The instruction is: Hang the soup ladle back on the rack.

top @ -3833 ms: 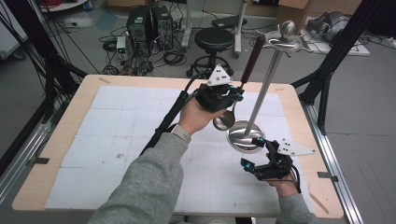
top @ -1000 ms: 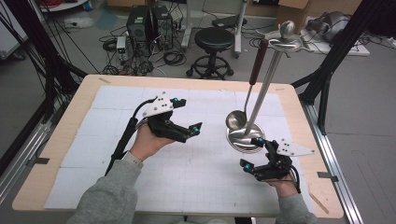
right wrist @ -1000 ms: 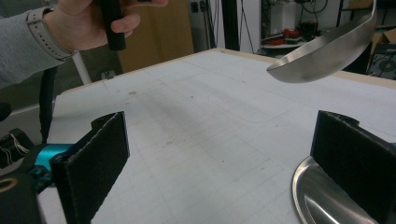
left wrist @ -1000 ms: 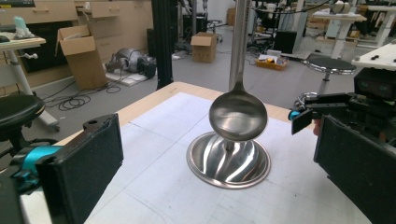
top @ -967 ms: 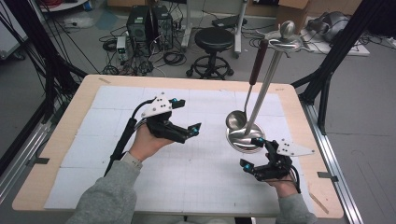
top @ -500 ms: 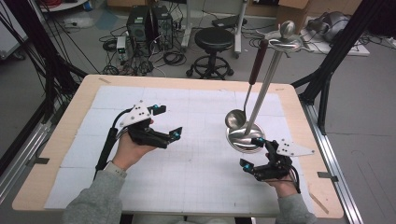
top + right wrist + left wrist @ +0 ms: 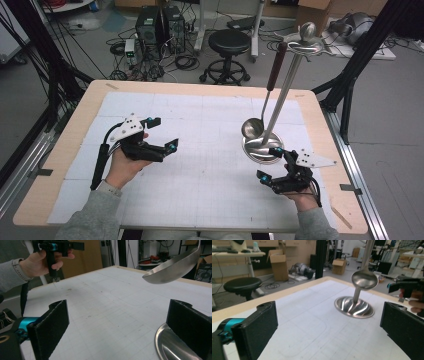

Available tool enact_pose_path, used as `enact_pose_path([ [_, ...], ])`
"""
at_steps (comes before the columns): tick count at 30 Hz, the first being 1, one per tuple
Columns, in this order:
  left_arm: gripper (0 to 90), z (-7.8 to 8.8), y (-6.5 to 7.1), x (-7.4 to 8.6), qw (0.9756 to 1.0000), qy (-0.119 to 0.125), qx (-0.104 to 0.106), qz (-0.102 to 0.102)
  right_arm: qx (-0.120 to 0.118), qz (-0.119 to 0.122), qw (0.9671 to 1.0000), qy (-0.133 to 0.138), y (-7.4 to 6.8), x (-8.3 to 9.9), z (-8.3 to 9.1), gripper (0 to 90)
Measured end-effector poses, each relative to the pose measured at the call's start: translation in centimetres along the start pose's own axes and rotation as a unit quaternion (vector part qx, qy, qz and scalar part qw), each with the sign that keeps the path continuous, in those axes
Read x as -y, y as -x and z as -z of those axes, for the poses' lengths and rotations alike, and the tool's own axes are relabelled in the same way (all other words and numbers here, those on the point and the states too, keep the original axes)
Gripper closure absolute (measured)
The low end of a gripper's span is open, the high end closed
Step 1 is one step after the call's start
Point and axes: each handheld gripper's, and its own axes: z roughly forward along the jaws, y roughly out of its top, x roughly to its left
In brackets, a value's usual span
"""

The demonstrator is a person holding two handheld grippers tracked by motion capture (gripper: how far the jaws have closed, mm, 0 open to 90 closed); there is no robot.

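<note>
A steel stand with a round base (image 7: 262,149) and a tall pole (image 7: 282,95) rises at the right of the table. From its top hangs a ladle with a dark handle (image 7: 275,65), its bowl (image 7: 252,128) just above the base. My left gripper (image 7: 165,133) is held open and empty at the left middle, well away from the stand. Open and empty too, my right gripper (image 7: 266,163) sits at the base's near edge. The left gripper view looks across at the ladle bowl (image 7: 364,280) and base (image 7: 354,307). Up close in the right gripper view are the bowl (image 7: 172,267) and base rim (image 7: 172,345).
A white gridded mat (image 7: 200,160) covers the wooden table. Beyond the far edge stand a black stool (image 7: 228,42) and a computer tower (image 7: 160,25) among floor cables. Black frame posts (image 7: 365,55) flank the table.
My left gripper has drawn back from the ladle on the stand, moving left and nearer the person, open and empty. The ladle stays hanging. The right gripper has not moved.
</note>
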Motion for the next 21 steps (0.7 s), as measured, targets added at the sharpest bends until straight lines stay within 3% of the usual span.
enact_pose_path([
  [8,1.8,1.0,0.3,1.0,0.9999,0.000,-0.003,-0.013,0.002,-0.003,1.0000,0.000,-0.1,0.0,0.1,3.5],
  [12,1.8,2.3,-0.2,1.8,0.9998,0.003,-0.017,-0.006,0.002,-0.001,1.0000,0.000,0.0,0.0,0.0,3.5],
  [18,1.8,3.4,-0.2,2.4,0.9992,-0.005,-0.034,-0.021,0.003,0.000,1.0000,-0.002,0.0,0.0,0.0,3.5],
  [21,1.8,4.1,-0.2,2.5,0.9989,0.010,-0.039,-0.024,0.005,0.001,1.0000,-0.005,-0.1,0.0,0.0,3.5],
])
